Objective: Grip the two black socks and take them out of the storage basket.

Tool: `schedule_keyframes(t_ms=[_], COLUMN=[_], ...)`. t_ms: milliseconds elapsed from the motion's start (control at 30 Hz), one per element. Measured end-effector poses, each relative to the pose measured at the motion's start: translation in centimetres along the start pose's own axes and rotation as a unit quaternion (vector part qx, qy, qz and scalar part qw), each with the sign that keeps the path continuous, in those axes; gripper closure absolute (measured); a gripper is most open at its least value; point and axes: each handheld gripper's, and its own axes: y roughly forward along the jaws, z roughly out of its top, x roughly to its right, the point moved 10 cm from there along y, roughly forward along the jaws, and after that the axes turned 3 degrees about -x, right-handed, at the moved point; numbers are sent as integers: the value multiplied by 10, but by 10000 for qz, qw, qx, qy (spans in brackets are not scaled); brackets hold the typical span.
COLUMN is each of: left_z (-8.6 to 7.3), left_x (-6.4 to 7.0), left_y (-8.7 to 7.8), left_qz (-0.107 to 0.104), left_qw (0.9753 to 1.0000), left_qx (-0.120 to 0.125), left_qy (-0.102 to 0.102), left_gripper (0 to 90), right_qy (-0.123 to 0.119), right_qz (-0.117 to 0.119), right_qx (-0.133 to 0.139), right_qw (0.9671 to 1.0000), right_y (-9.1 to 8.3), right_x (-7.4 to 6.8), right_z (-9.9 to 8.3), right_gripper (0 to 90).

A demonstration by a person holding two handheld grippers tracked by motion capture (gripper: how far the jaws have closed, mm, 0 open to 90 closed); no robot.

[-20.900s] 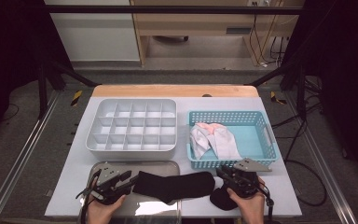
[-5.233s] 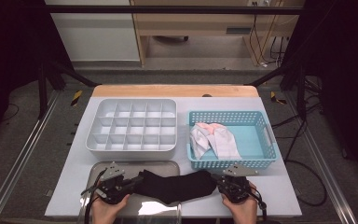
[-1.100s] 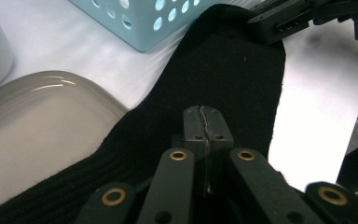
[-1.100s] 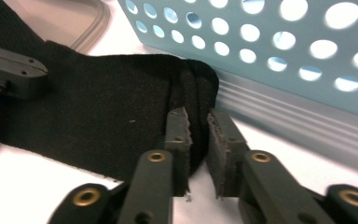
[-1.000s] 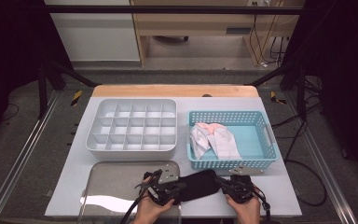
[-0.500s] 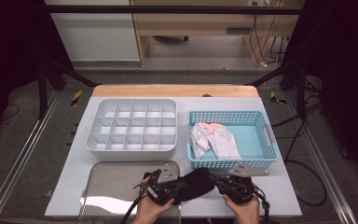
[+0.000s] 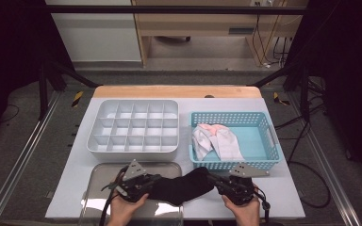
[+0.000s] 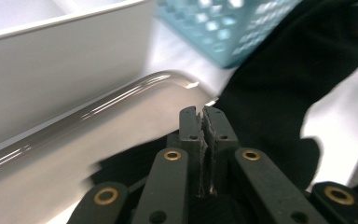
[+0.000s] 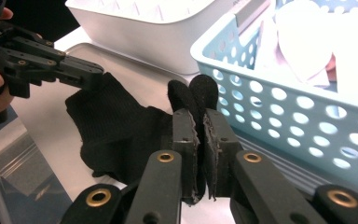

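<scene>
Now that the left hand-held gripper (image 7: 152,179) has travelled right across the metal tray (image 7: 99,175) toward its partner, the black sock (image 7: 181,186) hangs doubled between the two instead of stretched long. Each is clenched on the cloth: the left one on one end, the right hand-held gripper (image 7: 213,179) on the other, its toe poking up past the jaws in the right gripper view. Folding looks nearly done. Just beyond the right one stands the blue basket (image 7: 264,162) with pale socks (image 7: 217,141); beyond the left, the white divided organiser (image 7: 132,151) on the bench (image 7: 283,197).
</scene>
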Motion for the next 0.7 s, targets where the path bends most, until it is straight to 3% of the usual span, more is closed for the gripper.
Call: schedule_keyframes(t_ms=[100, 233, 500, 700], left_z=[-12, -27, -45, -49], left_x=[-18, -32, -28, -25], left_y=[-14, -20, -14, -12], left_qz=[238, 352, 237, 182], left_qw=[9996, 9989, 9988, 9986], left_qx=[-15, -73, -289, -354], left_qy=[-120, -300, -330, -340], left_gripper=[859, 860, 877, 882], right_qy=[-3, -37, 81, 6], right_qz=[36, 60, 211, 422], right_qx=[23, 37, 135, 97], right_qw=[10000, 10000, 9997, 9991], right_y=[1, 3, 8, 18], right_x=[-3, -5, -13, -29], right_z=[3, 4, 8, 16], right_gripper=[846, 845, 844, 844])
